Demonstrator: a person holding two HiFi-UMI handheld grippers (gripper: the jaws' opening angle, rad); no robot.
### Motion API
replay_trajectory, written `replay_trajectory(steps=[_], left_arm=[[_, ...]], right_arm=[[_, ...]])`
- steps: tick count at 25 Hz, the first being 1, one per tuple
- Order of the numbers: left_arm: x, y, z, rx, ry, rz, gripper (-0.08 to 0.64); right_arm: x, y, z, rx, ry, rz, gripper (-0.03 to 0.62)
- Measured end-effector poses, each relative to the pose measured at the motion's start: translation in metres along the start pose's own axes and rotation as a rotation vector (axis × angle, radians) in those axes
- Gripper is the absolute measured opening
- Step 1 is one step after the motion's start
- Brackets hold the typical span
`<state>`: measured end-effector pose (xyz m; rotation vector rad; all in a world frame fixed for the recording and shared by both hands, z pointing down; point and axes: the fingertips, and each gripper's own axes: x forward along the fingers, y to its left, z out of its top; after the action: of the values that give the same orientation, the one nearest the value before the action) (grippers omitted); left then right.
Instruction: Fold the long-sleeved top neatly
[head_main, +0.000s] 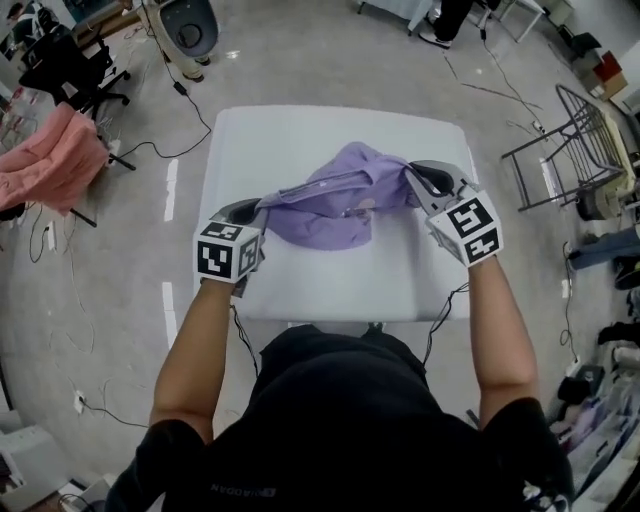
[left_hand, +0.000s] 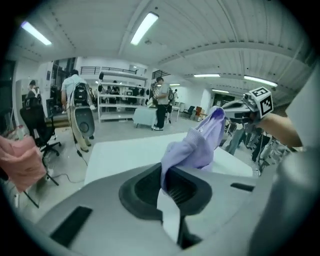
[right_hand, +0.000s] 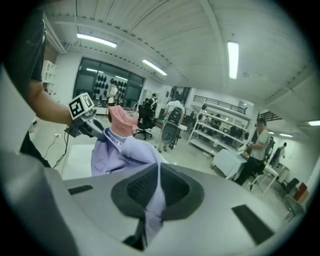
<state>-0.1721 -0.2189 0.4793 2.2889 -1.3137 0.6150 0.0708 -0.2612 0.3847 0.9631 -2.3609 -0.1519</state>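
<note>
- Two claws, both clamped on the long-sleeved top (head_main: 335, 205): left claw (head_main: 250, 210) has its jaws nearly together with a fold of lilac cloth pinched between the pads, and right claw (head_main: 418, 175) is the same, with cloth trailing out below its jaws.
- Key relation: the top is strung left to right between the two claws, so its long axis runs along the line joining them.
- From the left claw the top goes right and slightly far; from the right claw it goes left and slightly near.
- Neither hand is nearer, since each holds one end.
- Bulk of the top is bunched and sags at the middle of the white bench (head_main: 300, 130); whether it touches the bench is hard to tell.
- Judgement: not yet folded. The next move likely needs the claws pulled apart along that line to spread the top flat on the bench.
</note>
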Motion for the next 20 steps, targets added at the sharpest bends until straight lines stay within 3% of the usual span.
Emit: replay_trajectory(steps=[5, 9, 15, 20], left_arm=[[-0.028, 0.002, 0.109, 0.207, -0.105, 0.007, 0.015], [-0.050, -0.015, 0.168, 0.309, -0.179, 0.031, 0.015], [-0.099, -0.051, 0.233, 0.426, -0.259, 0.096, 0.015], [-0.150, -0.078, 0.263, 0.488, -0.317, 0.142, 0.015]], right_arm=[[-0.028, -0.038, 0.043, 0.054, -0.065, -0.178, 0.017], [-0.063, -0.060, 0.070, 0.091, -0.129, -0.228, 0.018], [-0.125, -0.078, 0.107, -0.078, -0.161, -0.285, 0.018], [-0.177, -0.072, 0.135, -0.211, -0.195, -0.291, 0.018]])
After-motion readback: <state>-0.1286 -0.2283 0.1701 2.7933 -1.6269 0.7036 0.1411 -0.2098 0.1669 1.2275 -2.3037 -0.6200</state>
